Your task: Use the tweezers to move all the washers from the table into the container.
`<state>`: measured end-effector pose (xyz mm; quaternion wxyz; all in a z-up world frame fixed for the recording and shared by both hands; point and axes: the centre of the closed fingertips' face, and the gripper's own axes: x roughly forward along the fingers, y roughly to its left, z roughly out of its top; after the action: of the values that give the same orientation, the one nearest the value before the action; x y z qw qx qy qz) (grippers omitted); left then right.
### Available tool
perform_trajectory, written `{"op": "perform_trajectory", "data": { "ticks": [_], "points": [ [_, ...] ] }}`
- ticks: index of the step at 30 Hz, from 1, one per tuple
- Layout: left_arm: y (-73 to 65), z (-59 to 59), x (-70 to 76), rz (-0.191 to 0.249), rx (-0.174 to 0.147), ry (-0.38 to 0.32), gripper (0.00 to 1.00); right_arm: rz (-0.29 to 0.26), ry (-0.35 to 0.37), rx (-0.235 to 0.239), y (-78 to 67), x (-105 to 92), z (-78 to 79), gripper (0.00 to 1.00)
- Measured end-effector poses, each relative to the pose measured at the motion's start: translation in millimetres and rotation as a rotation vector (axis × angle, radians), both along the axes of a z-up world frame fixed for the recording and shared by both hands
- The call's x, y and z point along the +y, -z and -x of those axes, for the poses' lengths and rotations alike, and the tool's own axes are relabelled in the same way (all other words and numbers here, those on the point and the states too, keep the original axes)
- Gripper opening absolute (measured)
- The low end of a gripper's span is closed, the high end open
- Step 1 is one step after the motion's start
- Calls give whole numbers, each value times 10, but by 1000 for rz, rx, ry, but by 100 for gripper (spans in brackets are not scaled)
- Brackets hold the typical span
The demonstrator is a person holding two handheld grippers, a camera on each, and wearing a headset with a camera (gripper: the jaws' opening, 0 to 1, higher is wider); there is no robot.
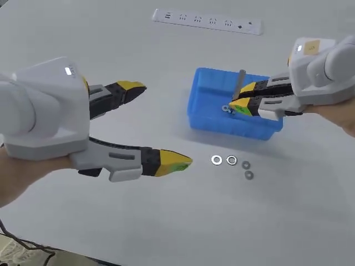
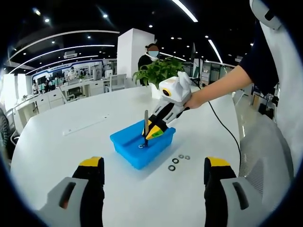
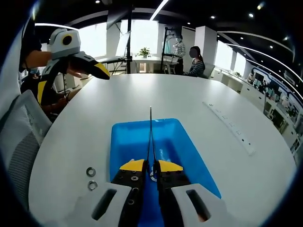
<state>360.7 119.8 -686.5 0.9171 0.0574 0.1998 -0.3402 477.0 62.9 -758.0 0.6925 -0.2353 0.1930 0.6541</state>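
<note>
My right gripper (image 1: 239,105) (image 3: 151,165) hangs over the blue container (image 1: 213,119) (image 3: 168,137) (image 2: 128,144), shut on grey tweezers (image 1: 240,83) (image 3: 150,127) (image 2: 146,124). The tweezers' lower tips point into the container, where a washer (image 1: 226,109) sits at the tips; I cannot tell whether it is pinched. Several washers (image 1: 231,160) (image 2: 175,161) (image 3: 91,171) lie on the white table just in front of the container. My left gripper (image 1: 158,124) (image 2: 152,164) is open and empty, held left of the container and the washers.
A white power strip (image 1: 205,21) (image 3: 228,125) lies on the table beyond the container. The table (image 1: 166,221) is round and white. Office desks, a plant (image 2: 158,71) and people stand far behind it.
</note>
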Motion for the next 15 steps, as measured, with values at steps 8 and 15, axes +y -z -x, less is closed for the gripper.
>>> {"op": "perform_trajectory", "data": {
  "ticks": [8,15],
  "points": [
    [-3,-6,-19,3,1,4,91,-19,5,0,-94,18,-1,9],
    [-168,-374,-34,38,-45,-45,88,-11,-21,-4,-119,26,63,9]
  ]
}}
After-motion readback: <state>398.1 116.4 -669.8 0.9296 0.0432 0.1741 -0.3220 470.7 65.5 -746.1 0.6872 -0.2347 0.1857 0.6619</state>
